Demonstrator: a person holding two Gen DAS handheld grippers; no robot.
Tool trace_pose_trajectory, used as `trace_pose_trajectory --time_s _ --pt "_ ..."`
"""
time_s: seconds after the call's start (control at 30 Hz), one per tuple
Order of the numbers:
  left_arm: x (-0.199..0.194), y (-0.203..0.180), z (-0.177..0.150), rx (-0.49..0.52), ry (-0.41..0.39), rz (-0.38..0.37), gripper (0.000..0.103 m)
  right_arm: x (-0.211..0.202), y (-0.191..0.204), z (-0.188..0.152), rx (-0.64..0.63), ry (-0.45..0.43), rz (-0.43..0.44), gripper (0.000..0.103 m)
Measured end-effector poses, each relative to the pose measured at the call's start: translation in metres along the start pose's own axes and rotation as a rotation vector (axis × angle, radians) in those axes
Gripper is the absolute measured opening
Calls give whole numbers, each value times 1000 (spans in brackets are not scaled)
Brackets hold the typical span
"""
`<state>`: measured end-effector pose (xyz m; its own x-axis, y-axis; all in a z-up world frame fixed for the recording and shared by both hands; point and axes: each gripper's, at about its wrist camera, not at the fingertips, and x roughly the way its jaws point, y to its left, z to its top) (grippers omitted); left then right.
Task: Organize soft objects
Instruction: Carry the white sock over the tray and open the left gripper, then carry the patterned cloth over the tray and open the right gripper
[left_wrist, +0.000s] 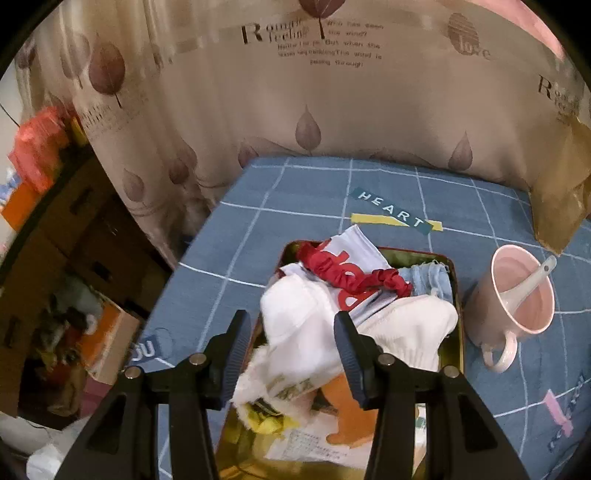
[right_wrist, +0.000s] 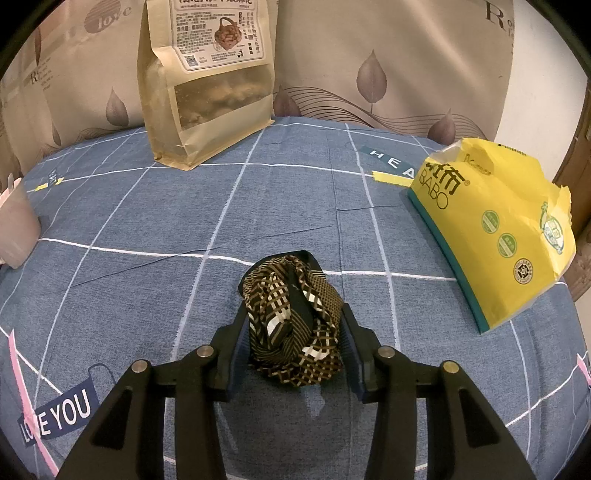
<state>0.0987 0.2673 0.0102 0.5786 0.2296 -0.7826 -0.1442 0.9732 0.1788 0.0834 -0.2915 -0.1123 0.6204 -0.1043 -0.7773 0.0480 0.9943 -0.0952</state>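
The left gripper (left_wrist: 291, 354) hovers with jaws wide above a gold tin (left_wrist: 457, 295) heaped with white socks (left_wrist: 295, 317) near the bed's (right_wrist: 147, 221) left edge. The right gripper (right_wrist: 295, 345) pinches a patterned scarf (right_wrist: 295, 325) mid-bed: light, limp, best gripped bunched.

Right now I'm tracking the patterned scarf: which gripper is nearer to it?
Right. The right gripper is clamped on the patterned scarf; the left gripper hangs open over the tin of clothes.
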Motion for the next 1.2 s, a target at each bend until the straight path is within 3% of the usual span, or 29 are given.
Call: trace_pose_trajectory --time_s 0.17,0.4,0.53,0.77,0.93,1.2 --pt "-20 -4 -9 3 -43 5 56 0 0 0 0 0 0 41" --pt "-50 -10 -25 -26 -99 -11 57 0 2 0 -15 -2 -16 38" --pt "-62 -16 -39 -11 -110 20 57 -3 7 0 -21 -8 -32 35" --pt "-78 -1 -58 -57 -117 53 57 -32 30 17 -31 -56 24 34" --pt "-82 16 -65 -106 -114 87 57 -71 80 41 -108 -129 126 34" --pt "-79 34 -69 -153 -94 93 57 -123 210 61 -302 -170 368 34"
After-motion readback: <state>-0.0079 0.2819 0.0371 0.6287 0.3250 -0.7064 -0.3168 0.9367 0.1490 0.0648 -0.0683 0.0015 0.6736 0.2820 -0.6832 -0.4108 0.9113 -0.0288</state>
